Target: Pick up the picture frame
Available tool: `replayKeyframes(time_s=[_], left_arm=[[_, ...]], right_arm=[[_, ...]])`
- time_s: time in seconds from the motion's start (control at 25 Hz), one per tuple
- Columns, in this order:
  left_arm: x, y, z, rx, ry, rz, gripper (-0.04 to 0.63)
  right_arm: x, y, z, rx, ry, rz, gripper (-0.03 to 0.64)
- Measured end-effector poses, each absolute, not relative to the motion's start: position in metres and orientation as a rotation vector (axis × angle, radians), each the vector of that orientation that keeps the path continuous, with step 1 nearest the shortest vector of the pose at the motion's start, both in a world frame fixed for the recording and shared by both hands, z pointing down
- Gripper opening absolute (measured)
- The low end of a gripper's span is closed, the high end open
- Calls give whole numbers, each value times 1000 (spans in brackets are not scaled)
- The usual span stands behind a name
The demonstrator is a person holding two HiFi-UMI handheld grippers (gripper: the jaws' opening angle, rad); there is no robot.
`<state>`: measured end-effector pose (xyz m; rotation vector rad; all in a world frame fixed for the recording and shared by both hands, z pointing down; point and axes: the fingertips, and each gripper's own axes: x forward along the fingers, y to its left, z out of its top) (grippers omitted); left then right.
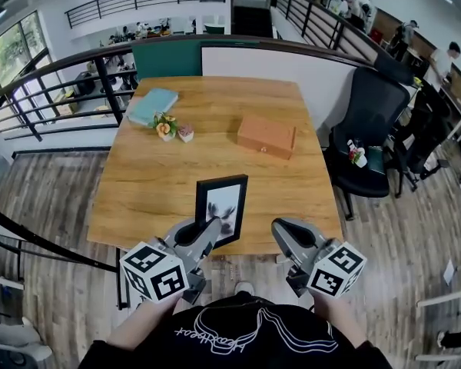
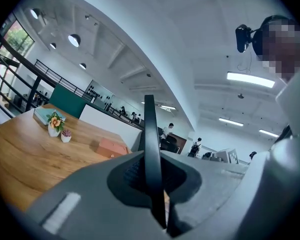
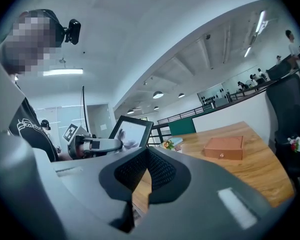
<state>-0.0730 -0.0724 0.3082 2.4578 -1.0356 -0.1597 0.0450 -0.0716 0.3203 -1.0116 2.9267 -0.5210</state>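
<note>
The black picture frame (image 1: 221, 208) with a pale print is lifted upright above the near edge of the wooden table (image 1: 146, 191). My left gripper (image 1: 213, 227) is shut on its lower left edge. In the left gripper view the frame (image 2: 150, 134) shows edge-on as a thin black bar clamped between the jaws of my left gripper (image 2: 157, 186). My right gripper (image 1: 281, 229) hovers to the right of the frame, apart from it, shut with nothing in it. The right gripper view shows its own jaws (image 3: 147, 156) closed and empty, with the frame (image 3: 130, 132) held by the left gripper (image 3: 115, 143) off to the left.
A brown box (image 1: 266, 135) lies at the table's far right. A teal book (image 1: 153, 104) and two small potted plants (image 1: 165, 127) sit at the far left. A black office chair (image 1: 366, 133) stands right of the table. A dark railing (image 1: 61, 91) runs behind it.
</note>
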Motion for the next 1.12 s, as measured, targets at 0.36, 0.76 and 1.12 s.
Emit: replayKeyframes(time_s=[0.36,0.76,1.12], left_arm=[[-76,-50,316,2460,-1019,-140,23],[-61,-57,333,2443,-980,-123,23],[-50,-75,338,2413,-982,-123,23]], right_arm=[[41,-45,325,-986,2911,-515,25],[49,-49,346,-1011,2905,-581,25],[60,-68,349,-991,2918,-597,24]])
